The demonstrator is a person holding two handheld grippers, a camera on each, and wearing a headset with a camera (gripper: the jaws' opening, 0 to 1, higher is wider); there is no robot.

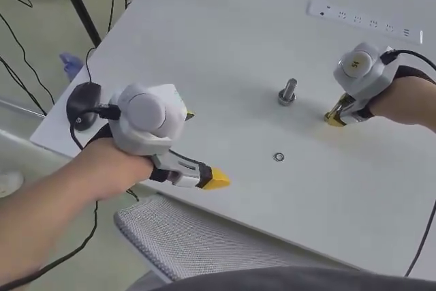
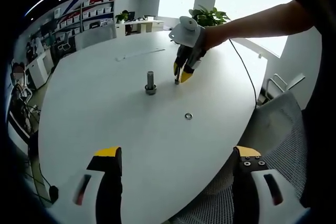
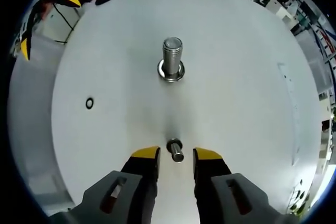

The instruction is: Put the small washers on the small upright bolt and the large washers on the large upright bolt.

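Note:
The large upright bolt [image 1: 288, 92] [image 2: 150, 83] [image 3: 172, 59] stands mid-table with a wider ring at its base. One small washer [image 1: 278, 157] [image 2: 188, 116] [image 3: 90, 103] lies flat nearer the front edge. My right gripper [image 1: 335, 119] [image 2: 181, 74] [image 3: 176, 155] is low over the table, open, and the small upright bolt [image 3: 175, 149] stands between its jaws with a gap on each side. At the table's near edge my left gripper [image 1: 204, 149] [image 2: 177, 153] is wide open with nothing between its jaws, well short of the washer.
A white power strip [image 1: 364, 18] lies at the far side of the white table [image 1: 225, 32]. A grey mesh chair [image 1: 197, 243] sits below the near edge. Cables and a black puck [image 1: 82, 103] lie by the left edge.

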